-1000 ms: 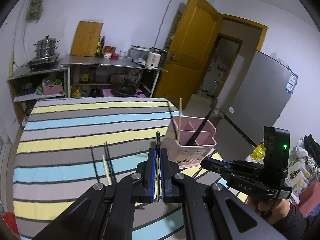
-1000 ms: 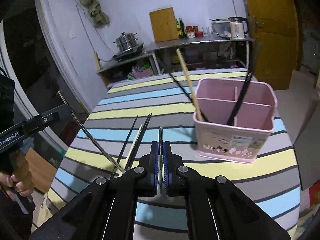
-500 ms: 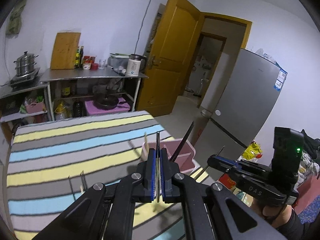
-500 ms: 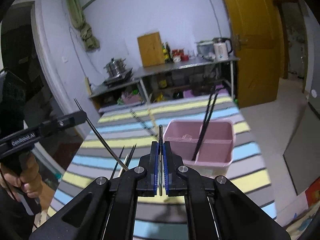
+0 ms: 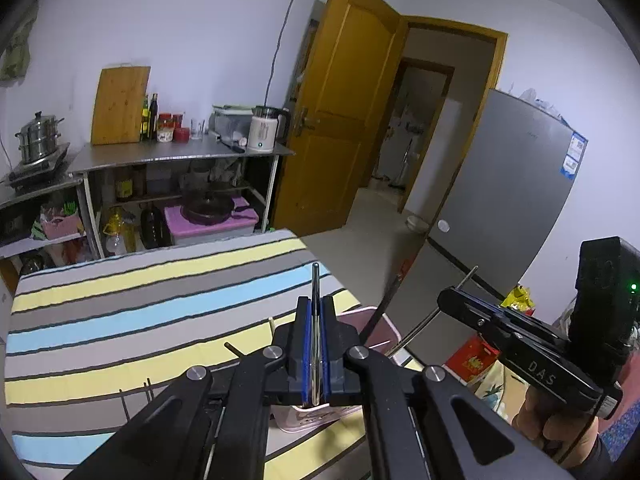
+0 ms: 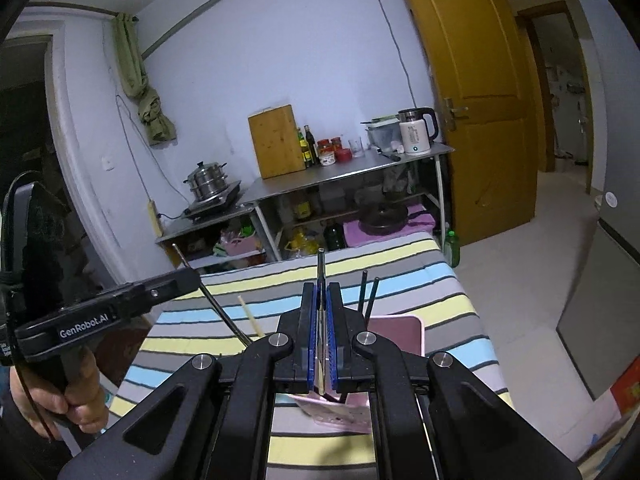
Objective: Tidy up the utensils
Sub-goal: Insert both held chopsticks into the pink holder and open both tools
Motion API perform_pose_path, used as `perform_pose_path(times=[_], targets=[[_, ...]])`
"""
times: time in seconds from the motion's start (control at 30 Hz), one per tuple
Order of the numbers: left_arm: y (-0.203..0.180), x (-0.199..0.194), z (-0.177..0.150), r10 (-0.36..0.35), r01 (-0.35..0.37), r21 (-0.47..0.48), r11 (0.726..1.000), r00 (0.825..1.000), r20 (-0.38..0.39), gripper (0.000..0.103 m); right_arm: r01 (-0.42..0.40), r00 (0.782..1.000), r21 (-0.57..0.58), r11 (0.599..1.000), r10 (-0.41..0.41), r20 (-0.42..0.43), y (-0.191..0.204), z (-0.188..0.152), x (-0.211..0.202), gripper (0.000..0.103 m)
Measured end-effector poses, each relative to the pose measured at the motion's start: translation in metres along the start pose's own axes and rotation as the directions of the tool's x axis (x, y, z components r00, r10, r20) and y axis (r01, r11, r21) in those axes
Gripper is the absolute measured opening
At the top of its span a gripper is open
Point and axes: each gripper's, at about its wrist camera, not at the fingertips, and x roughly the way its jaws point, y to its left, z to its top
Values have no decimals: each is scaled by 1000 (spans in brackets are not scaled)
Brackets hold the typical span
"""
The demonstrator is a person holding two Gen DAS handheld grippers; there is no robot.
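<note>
Two grippers, left gripper (image 5: 315, 344) & right gripper (image 6: 321, 344), each clenched a thin, stiff, slippery metal chopstick (image 5: 315, 280) mid-shaft, above the pink holder (image 6: 396, 330).

Both wrist views toward (shared) shelving (image 5: 180, 156)

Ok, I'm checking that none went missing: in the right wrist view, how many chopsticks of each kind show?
silver metal chopsticks: 2, one clamped in the right gripper, one in the left gripper
black chopsticks: 2
pale wooden chopstick: 1
Total: 5
</note>
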Motion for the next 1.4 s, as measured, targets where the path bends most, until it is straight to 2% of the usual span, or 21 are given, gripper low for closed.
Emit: perform_pose_path(times=[0.4, 0.73, 0.9, 1.17, 1.4], targets=[[11, 55, -35, 27, -28, -8, 1000, 994, -102, 4, 29, 995, 6, 1000, -29, -93, -17, -31, 43, 4], [15, 72, -55, 19, -22, -16, 1000, 988, -153, 4, 23, 984, 32, 999, -17, -176, -26, -51, 61, 5], [15, 63, -54, 15, -19, -26, 999, 989, -150, 4, 39, 985, 37, 999, -32, -170, -26, -51, 54, 11], [18, 28, -54, 7, -10, -35, 999, 996, -91, 5, 50, 990, 50, 998, -43, -132, -26, -48, 30, 11], [24, -8, -74, 50, -52, -24, 998, 997, -55, 5, 40, 994, 33, 999, -37, -105, -17, -53, 7, 11]])
